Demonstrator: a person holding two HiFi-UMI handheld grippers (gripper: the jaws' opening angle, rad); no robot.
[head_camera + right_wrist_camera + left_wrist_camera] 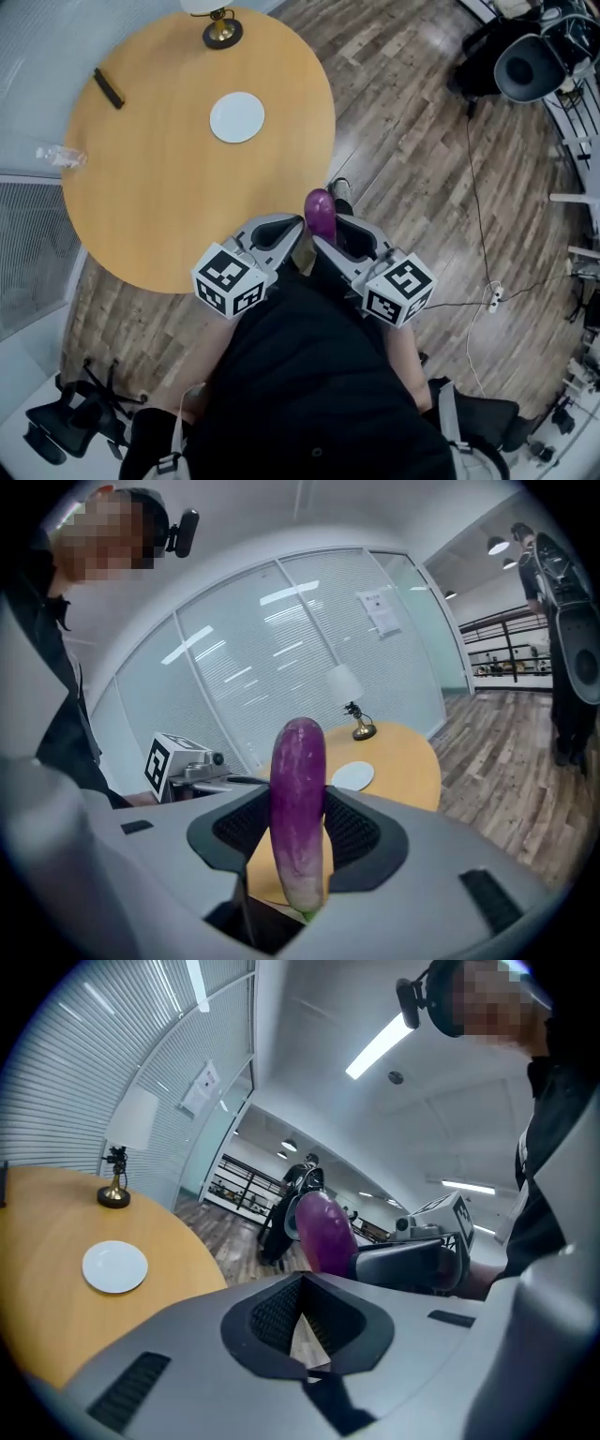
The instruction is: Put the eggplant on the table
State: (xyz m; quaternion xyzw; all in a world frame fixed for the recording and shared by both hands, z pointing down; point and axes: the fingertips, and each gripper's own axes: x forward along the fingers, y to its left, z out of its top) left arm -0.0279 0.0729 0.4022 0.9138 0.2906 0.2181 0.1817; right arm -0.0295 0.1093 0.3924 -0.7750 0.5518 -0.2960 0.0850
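A purple eggplant [320, 214] stands upright between the jaws of my right gripper [330, 234], which is shut on it near its pale lower end [298, 808]. It hangs over the wooden floor, just off the near right edge of the round wooden table [169, 187]. My left gripper [279, 232] is close beside it on the left, shut, with nothing between its jaws [305, 1283]. In the left gripper view the eggplant [323, 1232] shows just past those jaws.
On the table lie a white plate [236, 117], a brass lamp base [222, 28], a black bar-shaped object [109, 88] and a clear plastic bottle [61, 156]. Cables [478, 187] and dark equipment [525, 61] are at the right; an office chair [75, 422] is at the lower left.
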